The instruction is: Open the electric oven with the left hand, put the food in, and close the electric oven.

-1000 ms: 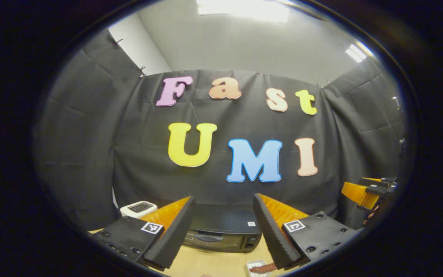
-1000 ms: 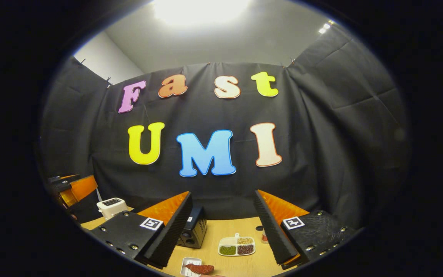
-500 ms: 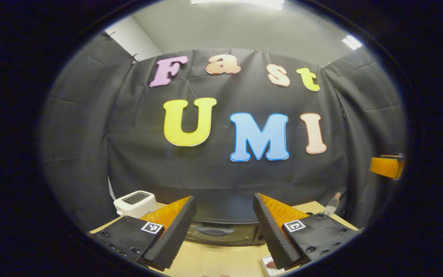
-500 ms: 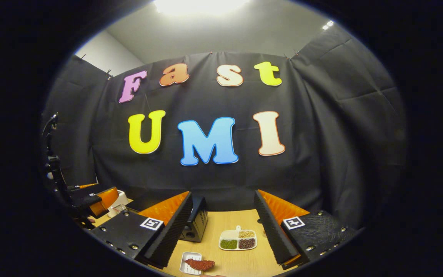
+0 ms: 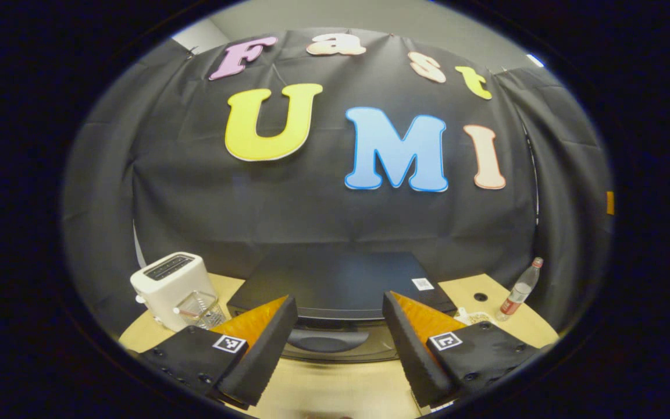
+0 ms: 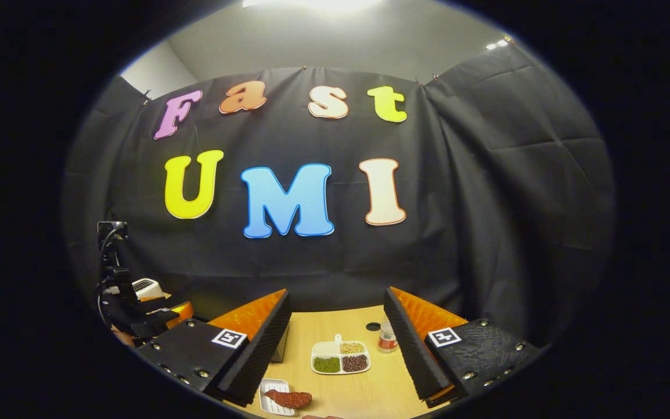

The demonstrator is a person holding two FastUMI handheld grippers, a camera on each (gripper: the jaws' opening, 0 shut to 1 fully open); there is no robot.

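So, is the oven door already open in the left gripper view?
No, the oven door is shut, its handle between the open left gripper fingers, untouched.

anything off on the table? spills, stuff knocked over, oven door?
Nothing stands out. Oven door looks shut, toaster and bottle upright, divided dish holds its fillings, food sits on its tray. Both grippers' jaws are open and empty.

left gripper (image 5: 338,349) closer to oven (image 5: 341,285)

Left view near oven (image 5: 335,279); right view farther; both face wall.
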